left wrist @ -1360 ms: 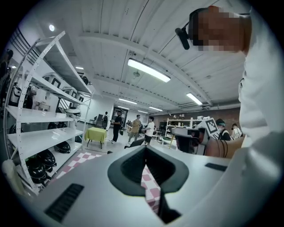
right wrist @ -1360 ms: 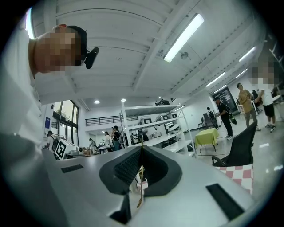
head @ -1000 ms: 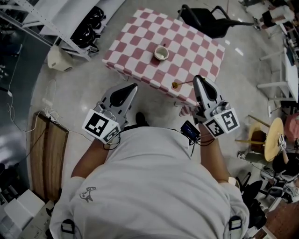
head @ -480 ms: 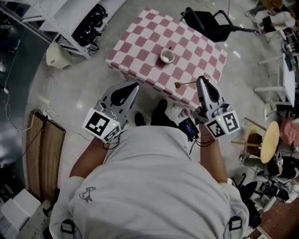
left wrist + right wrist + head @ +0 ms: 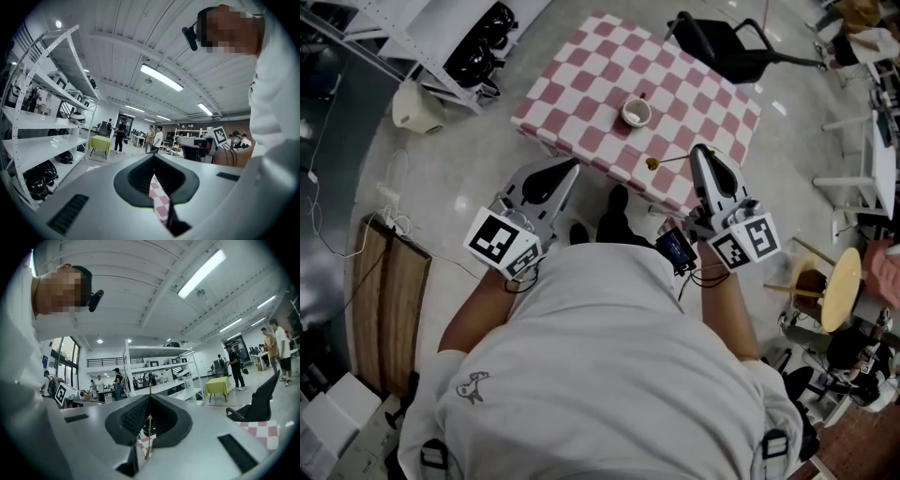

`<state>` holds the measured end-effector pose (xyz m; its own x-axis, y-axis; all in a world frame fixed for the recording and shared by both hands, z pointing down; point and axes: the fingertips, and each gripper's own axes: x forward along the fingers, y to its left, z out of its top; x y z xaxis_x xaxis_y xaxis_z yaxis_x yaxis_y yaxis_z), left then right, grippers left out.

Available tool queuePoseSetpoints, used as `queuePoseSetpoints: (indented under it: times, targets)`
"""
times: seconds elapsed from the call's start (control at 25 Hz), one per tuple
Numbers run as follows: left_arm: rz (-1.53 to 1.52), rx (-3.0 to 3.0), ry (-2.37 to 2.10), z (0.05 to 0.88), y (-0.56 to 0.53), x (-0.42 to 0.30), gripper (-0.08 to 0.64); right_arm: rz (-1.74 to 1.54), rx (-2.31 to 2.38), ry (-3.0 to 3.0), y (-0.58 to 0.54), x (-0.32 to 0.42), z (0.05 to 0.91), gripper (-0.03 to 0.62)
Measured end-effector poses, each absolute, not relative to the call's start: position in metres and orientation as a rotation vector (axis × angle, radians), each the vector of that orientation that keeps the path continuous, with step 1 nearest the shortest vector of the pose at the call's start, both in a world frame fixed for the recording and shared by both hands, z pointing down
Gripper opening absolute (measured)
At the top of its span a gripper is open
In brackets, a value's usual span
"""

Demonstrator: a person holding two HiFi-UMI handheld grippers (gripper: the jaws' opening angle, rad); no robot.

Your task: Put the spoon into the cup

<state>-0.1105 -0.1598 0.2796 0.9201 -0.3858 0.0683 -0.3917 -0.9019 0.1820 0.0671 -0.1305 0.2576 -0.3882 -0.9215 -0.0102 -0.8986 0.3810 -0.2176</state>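
A white cup (image 5: 636,112) stands near the middle of the red-and-white checked table (image 5: 581,94). My right gripper (image 5: 699,156) is shut on the handle of a thin gold spoon (image 5: 661,162), held over the table's near edge. The spoon's bowl points left, well short of the cup. In the right gripper view the spoon (image 5: 149,423) shows as a thin gold line pinched between the jaws of the right gripper (image 5: 150,398). My left gripper (image 5: 569,170) hangs just off the table's near edge with nothing in it. In the left gripper view, the left gripper (image 5: 154,160) has its jaws together.
A black chair (image 5: 724,42) stands at the table's far right corner. White shelving with dark helmets (image 5: 478,47) runs along the left, with a white bin (image 5: 414,108) below it. A wooden stool (image 5: 839,281) is at the right. Several people stand in the far room.
The person has stepped a little closer to the table, one shoe now showing by its near edge. The right gripper has risen slightly with the spoon.
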Motion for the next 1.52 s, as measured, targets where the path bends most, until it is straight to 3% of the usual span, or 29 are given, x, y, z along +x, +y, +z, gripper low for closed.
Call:
queuePoseSetpoints:
  times: [1.52]
  targets:
    - [0.292,2.749,-0.660,0.376,-0.299,0.016,0.014,-0.568,-1.621,2.496,-0.289,0.172,0.364,0.032]
